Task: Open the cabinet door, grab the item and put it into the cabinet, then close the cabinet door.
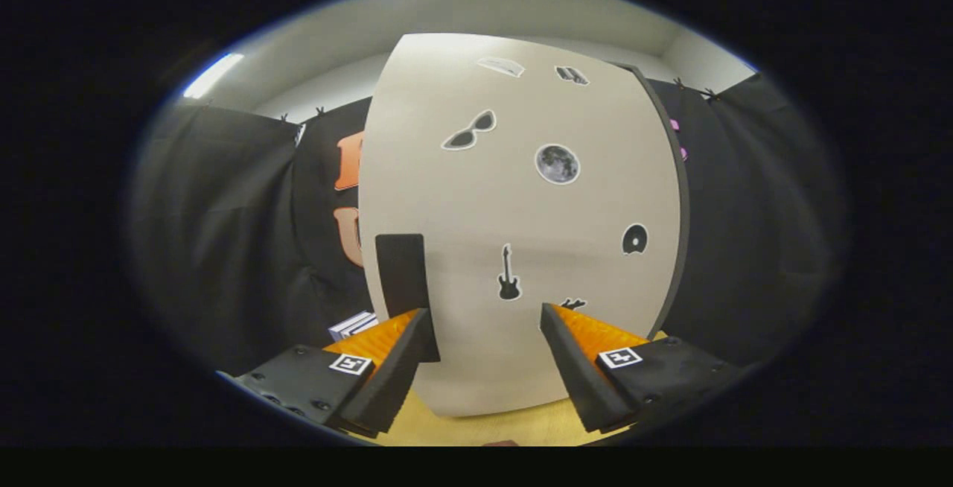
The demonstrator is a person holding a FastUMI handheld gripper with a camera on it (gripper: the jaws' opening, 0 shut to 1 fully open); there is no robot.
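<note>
The gripper (488, 334) sits low in the frame with its two fingers spread wide and nothing between them but the face of the pale beige cabinet door (521, 211), which fills the centre of the frame. The door carries small stickers: sunglasses, a moon, a guitar and a few others. A flat black rectangular handle (402, 275) sits near the door's left edge, just above and beyond the left fingertip. The spread looks chosen so the fingers can close around that handle or hook the door's edge, so opening the door is probably the step in hand. The door looks closed or nearly so. A dark edge runs down its right side, but whether that is the cabinet's body or the door's own thickness is hard to tell.

The yellow desk (514, 427) shows as a narrow strip under the cabinet, between the fingers at the bottom centre. To the lower left, just beyond the left finger, a small white and blue striped object (354, 325) peeks out. It may be the item to put away, but most of it is cut off by the finger and its shape cannot be made out. The cabinet's inside is hidden behind the door. Whether either fingertip touches the door cannot be told
</note>
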